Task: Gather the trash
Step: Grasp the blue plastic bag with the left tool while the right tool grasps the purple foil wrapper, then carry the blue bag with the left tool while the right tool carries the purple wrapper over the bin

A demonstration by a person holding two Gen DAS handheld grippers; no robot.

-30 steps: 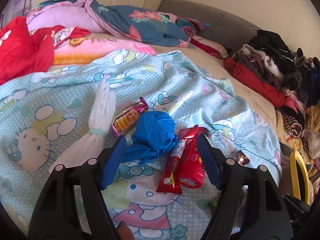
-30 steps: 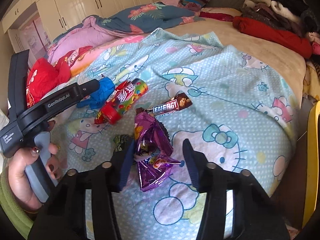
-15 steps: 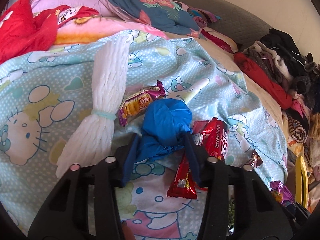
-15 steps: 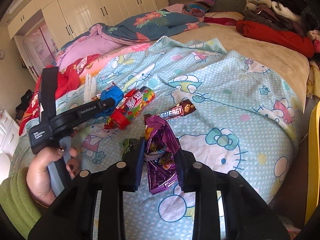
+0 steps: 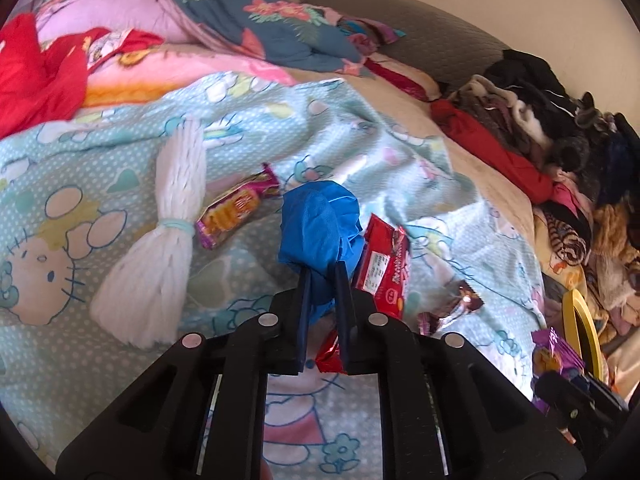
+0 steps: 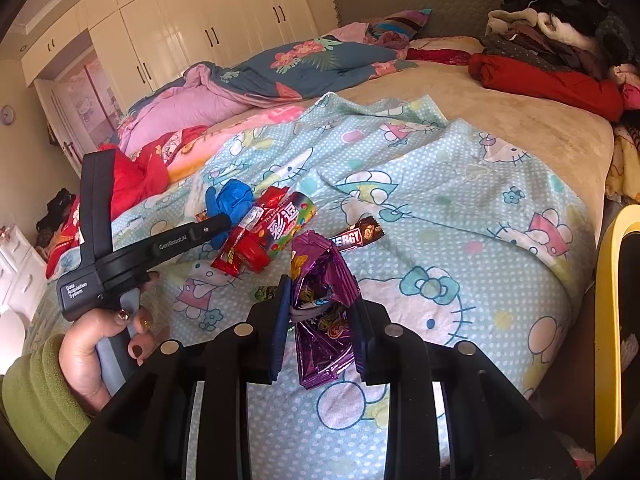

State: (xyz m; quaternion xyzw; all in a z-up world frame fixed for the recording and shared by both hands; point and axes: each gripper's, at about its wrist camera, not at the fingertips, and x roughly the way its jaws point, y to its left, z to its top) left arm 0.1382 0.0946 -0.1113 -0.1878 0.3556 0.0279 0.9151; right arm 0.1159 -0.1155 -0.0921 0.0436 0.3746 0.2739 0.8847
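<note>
My left gripper (image 5: pixel 323 276) is shut on a crumpled blue plastic bag (image 5: pixel 316 224), held a little above the Hello Kitty blanket (image 5: pixel 60 184). The bag also shows in the right wrist view (image 6: pixel 230 200). My right gripper (image 6: pixel 320 300) is shut on a purple snack wrapper (image 6: pixel 324 280). On the blanket lie a red snack packet (image 5: pixel 386 264), a magenta biscuit packet (image 5: pixel 236 208), a colourful candy tube (image 6: pixel 288 224), a brown energy bar (image 6: pixel 356 236) and a small dark wrapper (image 5: pixel 460 300).
A white bundle of strands (image 5: pixel 160 232) tied with a band lies left of the trash. Piled clothes (image 5: pixel 560 128) line the bed's right side. A yellow-rimmed bin (image 6: pixel 608 320) stands beyond the bed's right edge. Bedding (image 6: pixel 280 72) is heaped at the back.
Both grippers have closed: the left on the blue bag, the right on the purple wrapper. Both have lifted their loads slightly off the blanket.
</note>
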